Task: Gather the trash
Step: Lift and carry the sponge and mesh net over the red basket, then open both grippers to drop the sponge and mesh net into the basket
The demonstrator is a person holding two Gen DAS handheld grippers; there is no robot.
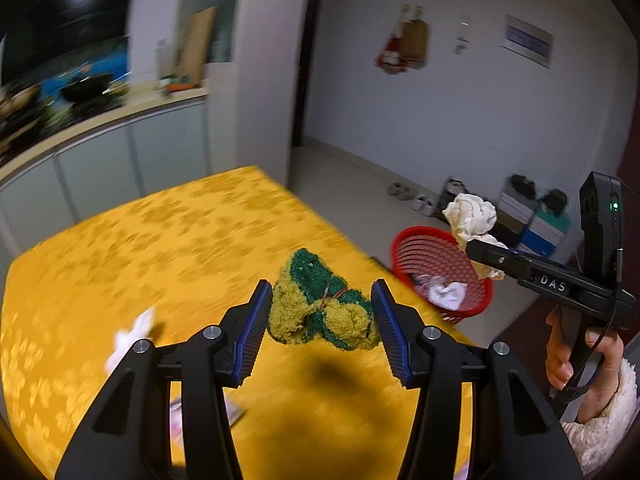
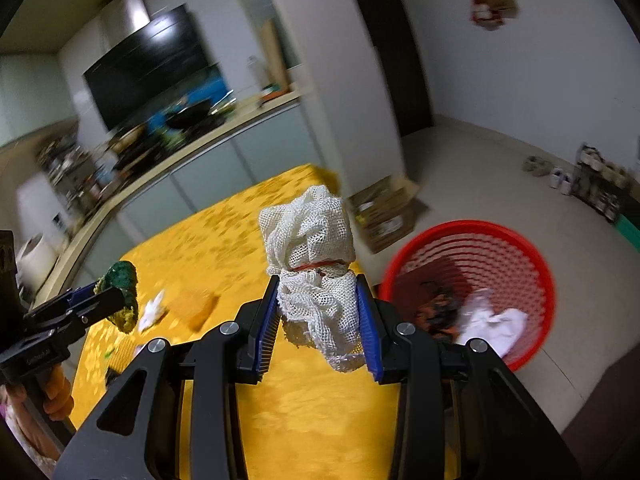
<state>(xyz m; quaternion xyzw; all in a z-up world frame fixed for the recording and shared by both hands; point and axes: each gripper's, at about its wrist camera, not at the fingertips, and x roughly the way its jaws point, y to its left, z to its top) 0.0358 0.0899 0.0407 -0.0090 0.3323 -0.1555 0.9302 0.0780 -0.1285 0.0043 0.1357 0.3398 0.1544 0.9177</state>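
My left gripper point(image 1: 322, 300) is shut on a green and yellow scouring cloth point(image 1: 320, 304) and holds it above the yellow table point(image 1: 160, 248). It also shows in the right wrist view point(image 2: 120, 296). My right gripper point(image 2: 318, 312) is shut on a bundle of white mesh cloth point(image 2: 316, 256) above the table's right edge. In the left wrist view that bundle point(image 1: 472, 216) hangs over the red trash basket point(image 1: 420, 248). The red basket point(image 2: 480, 240) stands on the floor to the right of the table and holds white paper and dark scraps.
White crumpled paper point(image 1: 136, 332) and an orange sponge point(image 2: 196, 304) lie on the table, with other small litter at its near left. A cardboard box point(image 2: 384, 208) sits on the floor beyond the table. A kitchen counter point(image 1: 100, 120) runs behind.
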